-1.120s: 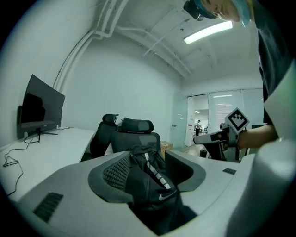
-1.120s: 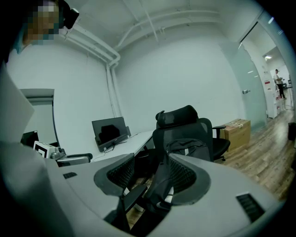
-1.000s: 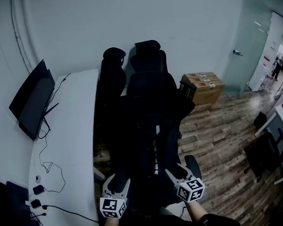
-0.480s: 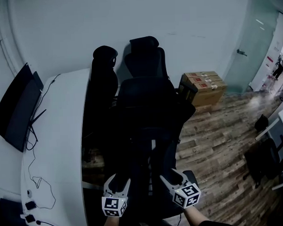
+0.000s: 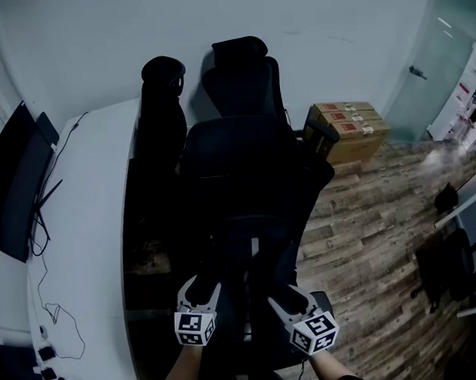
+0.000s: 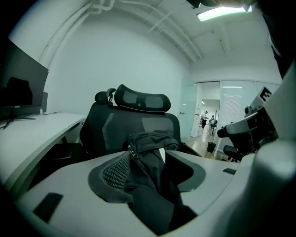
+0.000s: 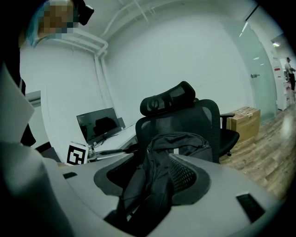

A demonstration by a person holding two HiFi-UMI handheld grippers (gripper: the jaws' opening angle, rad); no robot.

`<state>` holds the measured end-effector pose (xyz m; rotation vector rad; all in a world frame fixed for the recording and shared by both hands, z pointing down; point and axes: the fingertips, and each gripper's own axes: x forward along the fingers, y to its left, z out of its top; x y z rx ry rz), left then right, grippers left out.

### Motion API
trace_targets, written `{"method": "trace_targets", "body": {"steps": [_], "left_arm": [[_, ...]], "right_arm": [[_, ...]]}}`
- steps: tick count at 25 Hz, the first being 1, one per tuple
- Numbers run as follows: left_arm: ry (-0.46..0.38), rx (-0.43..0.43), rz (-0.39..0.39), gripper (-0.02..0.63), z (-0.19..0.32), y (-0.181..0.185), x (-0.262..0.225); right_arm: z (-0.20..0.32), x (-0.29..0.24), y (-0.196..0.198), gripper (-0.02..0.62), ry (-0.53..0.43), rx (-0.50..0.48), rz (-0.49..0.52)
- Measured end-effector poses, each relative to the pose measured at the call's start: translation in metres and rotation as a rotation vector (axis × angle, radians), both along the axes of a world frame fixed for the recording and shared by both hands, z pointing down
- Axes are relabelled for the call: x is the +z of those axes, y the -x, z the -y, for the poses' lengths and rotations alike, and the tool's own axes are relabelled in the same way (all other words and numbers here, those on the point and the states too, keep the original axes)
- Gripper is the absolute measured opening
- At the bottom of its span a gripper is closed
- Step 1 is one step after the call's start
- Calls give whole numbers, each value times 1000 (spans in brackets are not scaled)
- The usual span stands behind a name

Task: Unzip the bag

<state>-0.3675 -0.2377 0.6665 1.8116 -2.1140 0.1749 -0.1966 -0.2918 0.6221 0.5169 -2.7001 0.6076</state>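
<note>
Both tools low in the head view, side by side, pointing at a black office chair (image 5: 244, 157). First the left gripper (image 5: 200, 289): jaws spread wide, nothing pinched. Its own view looks thru the gap at the black backpack (image 6: 152, 141), which sits on the chair seat and leans vs the mesh backrest (image 6: 138, 124), just under the headrest (image 6: 141, 98). A zip track (image 6: 132, 150) runs down the bag's left edge in that view; can't tell if it's done up. The ribbed pad (image 6: 115, 171) isn't pressing on fabric.

Now the right gripper (image 5: 286, 295): jaws also wide apart, empty. Same backpack framed in its gap, seen from the other side, rounded top up, straps hanging down the front.

In the head view the bag is too dark to separate from the chair.

Around it: a white desk (image 5: 82, 231) on the left w/ a monitor (image 5: 17, 187) at its far edge and loose cables. A 2nd black chair (image 5: 158, 78) stands between desk and 1st chair. Cardboard boxes (image 5: 349, 129) sit on the wood floor (image 5: 366, 243) to the right, by the wall.
</note>
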Motion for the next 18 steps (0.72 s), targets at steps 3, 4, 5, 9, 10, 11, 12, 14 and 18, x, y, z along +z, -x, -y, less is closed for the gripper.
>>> {"method": "trace_targets", "body": {"steps": [3, 4, 5, 9, 10, 11, 12, 14, 18], "left_arm": [[25, -1, -17, 243, 30, 12, 25], [36, 0, -22, 250, 40, 16, 33], [46, 0, -23, 253, 50, 21, 40], [94, 2, -26, 268, 82, 39, 67], [108, 3, -28, 272, 89, 43, 73], [121, 3, -29, 276, 96, 47, 79], [133, 1, -30, 280, 102, 51, 84], [151, -3, -30, 287, 115, 59, 93], [160, 5, -27, 287, 139, 66, 101]], "right_arm": [[12, 15, -2, 212, 26, -4, -11], [14, 20, -3, 212, 37, -7, -15], [16, 26, -3, 212, 47, -10, -19], [21, 41, -3, 212, 98, -28, -16], [22, 42, -4, 212, 103, -34, -16], [24, 43, -4, 212, 104, -39, -18], [26, 44, -6, 212, 104, -43, -22], [31, 48, -10, 212, 110, -43, -27], [43, 54, -19, 212, 118, -13, -32]]}}
